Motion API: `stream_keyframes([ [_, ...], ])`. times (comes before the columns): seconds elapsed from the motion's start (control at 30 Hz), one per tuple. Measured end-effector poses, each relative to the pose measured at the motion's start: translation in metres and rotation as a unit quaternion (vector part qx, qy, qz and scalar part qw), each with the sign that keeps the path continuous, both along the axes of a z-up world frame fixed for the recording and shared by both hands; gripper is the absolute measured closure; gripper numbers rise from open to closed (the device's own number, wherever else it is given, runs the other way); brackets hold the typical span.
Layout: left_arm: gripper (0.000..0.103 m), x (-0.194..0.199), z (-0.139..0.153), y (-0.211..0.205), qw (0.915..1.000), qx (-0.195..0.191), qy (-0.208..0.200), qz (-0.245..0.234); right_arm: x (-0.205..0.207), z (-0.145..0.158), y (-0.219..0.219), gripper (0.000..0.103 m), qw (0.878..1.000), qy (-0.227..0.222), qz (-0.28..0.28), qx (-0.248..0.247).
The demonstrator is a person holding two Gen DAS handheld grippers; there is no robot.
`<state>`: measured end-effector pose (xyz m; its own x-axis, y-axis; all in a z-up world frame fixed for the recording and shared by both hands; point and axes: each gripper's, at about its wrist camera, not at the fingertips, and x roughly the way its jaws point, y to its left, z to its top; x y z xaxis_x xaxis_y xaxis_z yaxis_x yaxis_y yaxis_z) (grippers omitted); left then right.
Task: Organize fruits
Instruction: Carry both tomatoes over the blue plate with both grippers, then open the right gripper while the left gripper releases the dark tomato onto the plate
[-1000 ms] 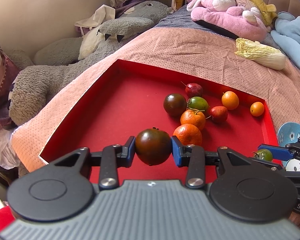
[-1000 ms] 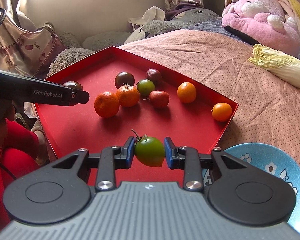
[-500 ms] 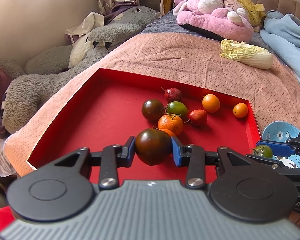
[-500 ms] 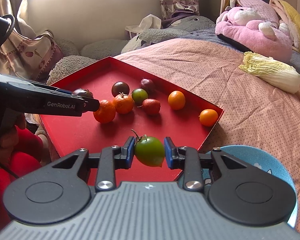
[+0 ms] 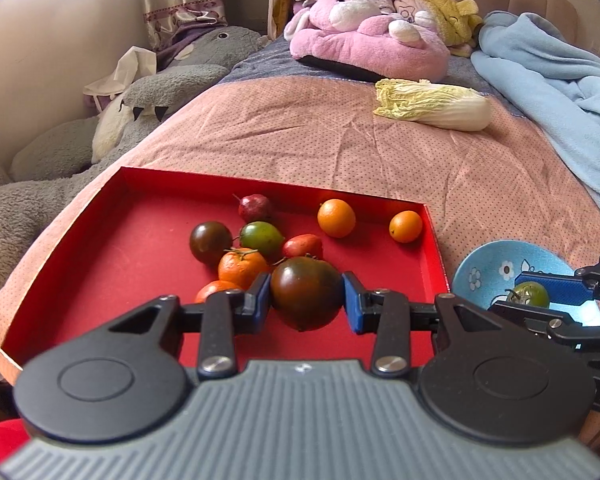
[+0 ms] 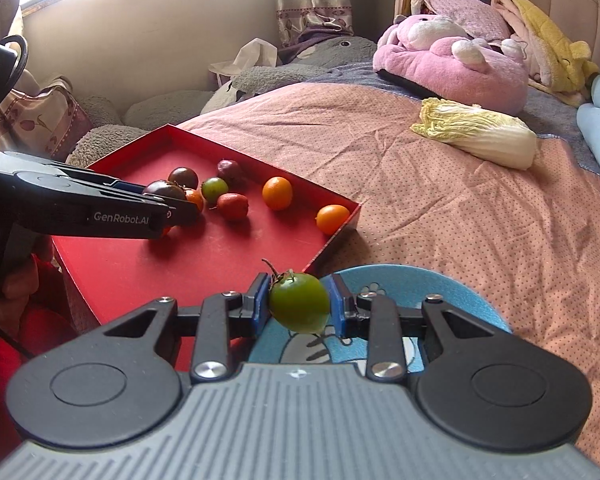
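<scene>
A: What is lying under everything?
B: A bed with a pink dotted cover (image 5: 300, 140) is carrying it all. A shallow red cardboard tray (image 5: 116, 264) is sitting on the near left of it, and a round light-blue bowl with flower prints (image 6: 400, 280) is sitting just beside the tray's right corner.

A: And farther back?
B: A big pink plush rabbit (image 5: 364, 40) is lying at the head of the bed, a grey plush toy (image 5: 156, 92) is slumping off the left side, a light-blue blanket (image 5: 548, 64) is bunching on the right, and a pale napa cabbage (image 6: 476, 132) is lying on the cover well apart from the tray.

A: What are the left tongs (image 5: 305, 299) doing?
B: They are clenching a large dark brown-green tomato (image 5: 306, 298) between their blue pads, above the near part of the tray.

A: The right tongs (image 6: 299, 307)?
B: They are gripping a small green tomato with a stem (image 6: 299, 307), holding it over the near edge of the blue bowl.

A: What is sitting loose in the tray?
B: A second dark tomato (image 5: 211, 242), a green fruit (image 5: 261, 237), two tangerines (image 5: 242, 267) close together, a small red fruit (image 5: 303, 246) and a purple-red fruit (image 5: 255, 208) are clustering mid-tray. Two small oranges, one larger (image 5: 336, 218) and one smaller (image 5: 405, 226), are sitting apart toward the far right wall
</scene>
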<state>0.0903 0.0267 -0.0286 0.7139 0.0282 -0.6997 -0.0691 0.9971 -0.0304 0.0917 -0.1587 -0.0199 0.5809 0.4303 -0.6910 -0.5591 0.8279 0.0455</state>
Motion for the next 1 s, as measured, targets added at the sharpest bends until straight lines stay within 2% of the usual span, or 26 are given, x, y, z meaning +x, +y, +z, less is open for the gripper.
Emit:
stream_keyframes([
  [0.23, 0.062, 0.007, -0.001, -0.034, 0.9988, 0.001, -0.006, -0.049, -0.003, -0.002, -0.044, 0.067, 0.999, 0.000, -0.042, -0.007],
  [0.43, 0.062, 0.011, -0.005, -0.064, 0.9952, 0.006, -0.008, -0.097, -0.007, -0.017, -0.075, 0.067, 0.997, 0.014, -0.076, -0.014],
  [0.57, 0.062, 0.013, -0.009, -0.078, 0.9919, -0.011, -0.004, -0.126, -0.008, -0.029, -0.090, 0.067, 0.995, 0.026, -0.095, -0.015],
  [0.83, 0.062, 0.020, -0.022, -0.101, 0.9851, -0.014, 0.013, -0.171, -0.004, -0.049, -0.091, 0.067, 0.994, 0.045, -0.102, -0.020],
  [1.0, 0.062, 0.023, -0.032, -0.116, 0.9803, 0.004, 0.028, -0.195, 0.000, -0.056, -0.090, 0.067, 0.993, 0.052, -0.103, -0.028],
])
